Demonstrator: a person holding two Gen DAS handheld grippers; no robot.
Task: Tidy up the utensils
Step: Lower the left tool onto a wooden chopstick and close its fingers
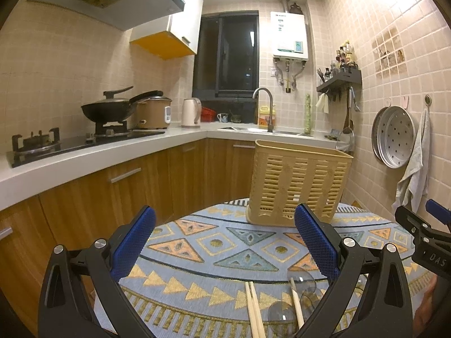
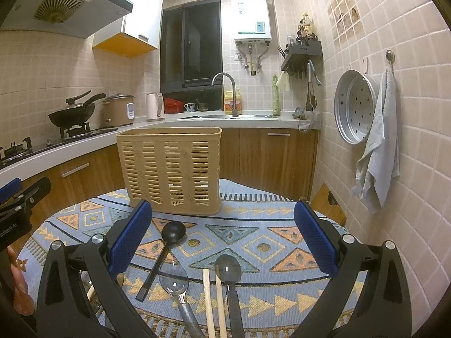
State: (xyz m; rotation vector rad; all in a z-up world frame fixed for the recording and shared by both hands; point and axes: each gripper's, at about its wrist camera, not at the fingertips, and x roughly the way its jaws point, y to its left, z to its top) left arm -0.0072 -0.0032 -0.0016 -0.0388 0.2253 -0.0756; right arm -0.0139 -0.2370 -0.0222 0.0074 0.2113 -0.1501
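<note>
Utensils: black ladle (image 2: 172, 231), two clear spoons (image 2: 173, 278), chopsticks (image 2: 210, 304) on tabletop (image 2: 282, 242) before slotted basket (image 2: 172, 166); left gripper (image 1: 225, 242), right gripper (image 2: 222, 239) both agape, holding nothing.

Each gripper, left (image 1: 225, 242) and right (image 2: 222, 239), has glossy black plastic arms, silver round screws at the joints, and fingers faced with dimpled blue pads (image 1: 132, 242). White lettering marks one black body; bare skin shows behind.

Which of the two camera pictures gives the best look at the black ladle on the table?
The right wrist view. There the black ladle lies in full sight on the patterned tablecloth, bowl toward the beige basket, handle running back toward the camera. The left wrist view does not show it at all; only chopsticks and clear spoons appear there.
</note>
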